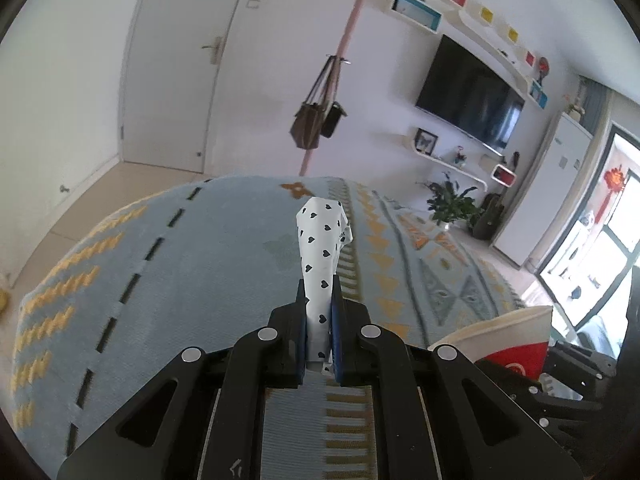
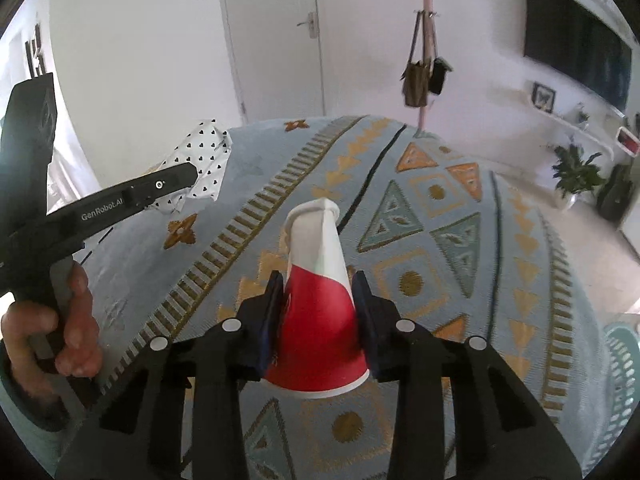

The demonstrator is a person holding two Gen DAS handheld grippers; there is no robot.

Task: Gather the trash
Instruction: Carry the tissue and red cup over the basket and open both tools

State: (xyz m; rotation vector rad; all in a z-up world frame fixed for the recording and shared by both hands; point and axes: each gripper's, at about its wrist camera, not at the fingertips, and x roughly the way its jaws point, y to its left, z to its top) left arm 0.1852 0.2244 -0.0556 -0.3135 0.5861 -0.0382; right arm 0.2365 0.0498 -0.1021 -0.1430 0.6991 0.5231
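Between the left gripper's (image 1: 319, 300) closed fingers stands a crumpled heart-print wrapper (image 1: 320, 240), while the right gripper (image 2: 318, 292) pinches a flattened red-and-white paper cup (image 2: 320, 300) above the rug (image 2: 440, 220), both probably lifted for carrying to a bin out of view.

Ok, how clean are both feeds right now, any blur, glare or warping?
Left wrist: rug smeared at lower left, window blown out, heart-print wrapper sharp. Right wrist: paper cup sharp, far wall soft. Both show strong fisheye bending at the edges.
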